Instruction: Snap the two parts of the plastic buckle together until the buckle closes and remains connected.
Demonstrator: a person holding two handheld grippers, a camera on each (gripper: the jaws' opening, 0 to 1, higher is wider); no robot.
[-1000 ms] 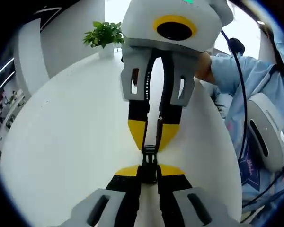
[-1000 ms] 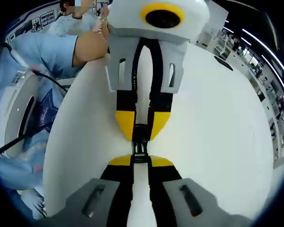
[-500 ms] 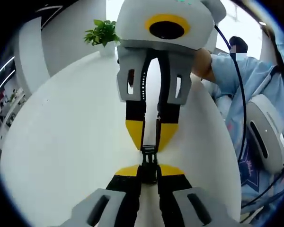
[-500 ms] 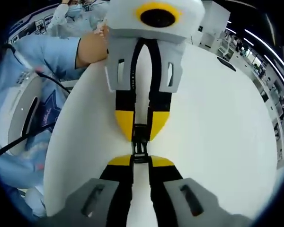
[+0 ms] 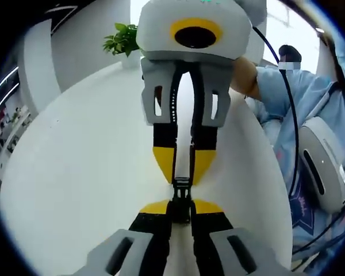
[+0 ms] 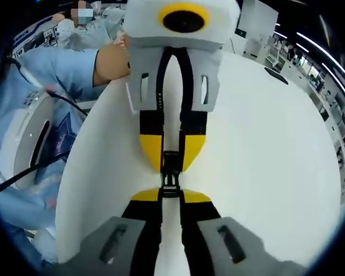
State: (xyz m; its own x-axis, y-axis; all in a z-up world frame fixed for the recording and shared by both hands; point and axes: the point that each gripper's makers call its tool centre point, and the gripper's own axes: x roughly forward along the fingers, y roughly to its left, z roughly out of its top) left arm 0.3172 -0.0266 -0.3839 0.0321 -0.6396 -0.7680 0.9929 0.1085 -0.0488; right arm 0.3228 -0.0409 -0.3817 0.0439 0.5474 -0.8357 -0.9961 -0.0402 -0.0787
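- in the left gripper view, the left claw [image 5: 181, 208] rises from the bottom edge with its yellow-tipped jaws clenched on one black part of the plastic buckle [image 5: 181, 198].
- facing it tip to tip, the right claw [image 5: 182, 167] comes down from the top of the same view, its jaws drawn in on the other end of the buckle; a thin dark strap runs up between them.
- the buckle sits between the two pairs of yellow tips, held just above the white round surface [image 5: 86, 172]. the two parts meet in one straight line, but whether they are fully latched i cannot tell.
- in the right gripper view the layout is mirrored: the right claw [image 6: 163, 196] at the bottom is clamped on the black buckle [image 6: 169, 175], and the left claw [image 6: 171, 155] reaches in from the top, gripping the far half.
- here the buckle shows a ribbed middle section between the tips, with the white surface [image 6: 264, 149] behind it.
- a potted green plant [image 5: 122, 41] stands at the far edge of the surface in the left gripper view.
- a person in a light blue sleeve [image 6: 57, 66] is beside the surface, a hand [image 6: 110, 62] holding the left claw's body.
- a white rounded device [image 5: 326, 161] with a black cable sits against the person's clothing.
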